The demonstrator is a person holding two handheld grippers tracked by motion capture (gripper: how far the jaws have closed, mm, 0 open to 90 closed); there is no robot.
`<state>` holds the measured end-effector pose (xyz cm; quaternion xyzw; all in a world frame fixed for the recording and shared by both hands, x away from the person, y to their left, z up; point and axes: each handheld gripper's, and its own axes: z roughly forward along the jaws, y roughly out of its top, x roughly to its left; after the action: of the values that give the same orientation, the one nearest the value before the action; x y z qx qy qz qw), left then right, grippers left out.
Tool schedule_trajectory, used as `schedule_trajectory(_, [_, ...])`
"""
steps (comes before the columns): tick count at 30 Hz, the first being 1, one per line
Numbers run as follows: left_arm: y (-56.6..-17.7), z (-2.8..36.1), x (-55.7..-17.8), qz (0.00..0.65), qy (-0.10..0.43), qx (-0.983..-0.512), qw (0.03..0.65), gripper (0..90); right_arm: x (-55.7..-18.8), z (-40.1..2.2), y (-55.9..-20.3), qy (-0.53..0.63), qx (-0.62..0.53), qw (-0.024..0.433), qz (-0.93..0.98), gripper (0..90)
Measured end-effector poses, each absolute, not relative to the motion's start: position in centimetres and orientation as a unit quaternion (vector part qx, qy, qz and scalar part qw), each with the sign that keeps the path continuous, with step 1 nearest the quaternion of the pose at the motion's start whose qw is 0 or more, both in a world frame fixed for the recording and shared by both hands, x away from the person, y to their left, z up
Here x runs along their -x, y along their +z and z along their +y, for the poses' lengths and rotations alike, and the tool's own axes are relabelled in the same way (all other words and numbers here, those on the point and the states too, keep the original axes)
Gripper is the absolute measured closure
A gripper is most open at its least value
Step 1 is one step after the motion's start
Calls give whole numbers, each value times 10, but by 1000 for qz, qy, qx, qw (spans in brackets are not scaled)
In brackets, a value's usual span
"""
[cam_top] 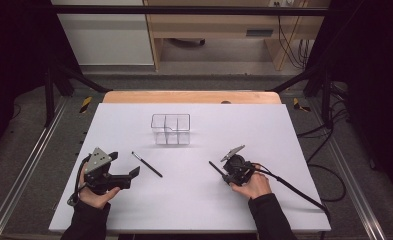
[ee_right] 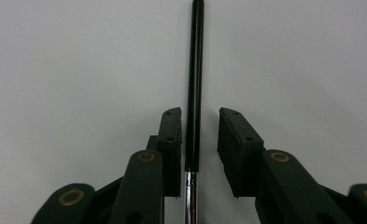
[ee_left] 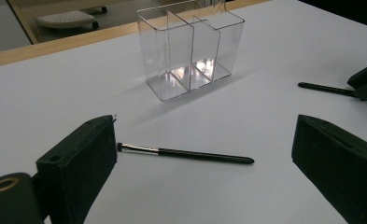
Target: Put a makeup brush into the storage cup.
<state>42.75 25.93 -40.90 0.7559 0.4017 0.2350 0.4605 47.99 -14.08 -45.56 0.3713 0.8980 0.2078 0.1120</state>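
On the desk (cam_top: 264,130), both brushes lie flat, none yet in the far clear organizer (cam_top: 171,129). My right tongs (ee_right: 200,140) straddle one brush (ee_right: 194,93), pads not pressing; my left tongs (ee_left: 204,158) gape before the other brush (ee_left: 186,153).

A slim black brush (ee_right: 194,84) with a silver ferrule lies flat on the white tabletop (cam_top: 264,125), between the right claw's (ee_right: 200,140) slightly parted pads, close against one pad and clear of the other. A second, like brush (ee_left: 186,153) lies flat before the left claw (ee_left: 204,158), bristles toward the person's left.
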Motion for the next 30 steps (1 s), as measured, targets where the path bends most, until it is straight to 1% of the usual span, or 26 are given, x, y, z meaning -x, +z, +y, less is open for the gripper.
schedule_trajectory(7, [-410, 258, -428, 401, 234, -758, 458, 60, -478, -142, -454, 191, -372, 91, 904, 763])
schedule_trajectory(16, [-411, 257, -428, 400, 233, -761, 454, 59, -478, -141, -454, 193, -383, 80, 900, 839])
schedule_trajectory(24, [-411, 257, -429, 402, 232, -762, 453, 60, -479, -142, -454, 197, -385, 79, 898, 843])
schedule_trajectory(30, [-412, 257, -429, 403, 232, -761, 452, 62, -477, -144, -448, 220, -384, 79, 893, 843])
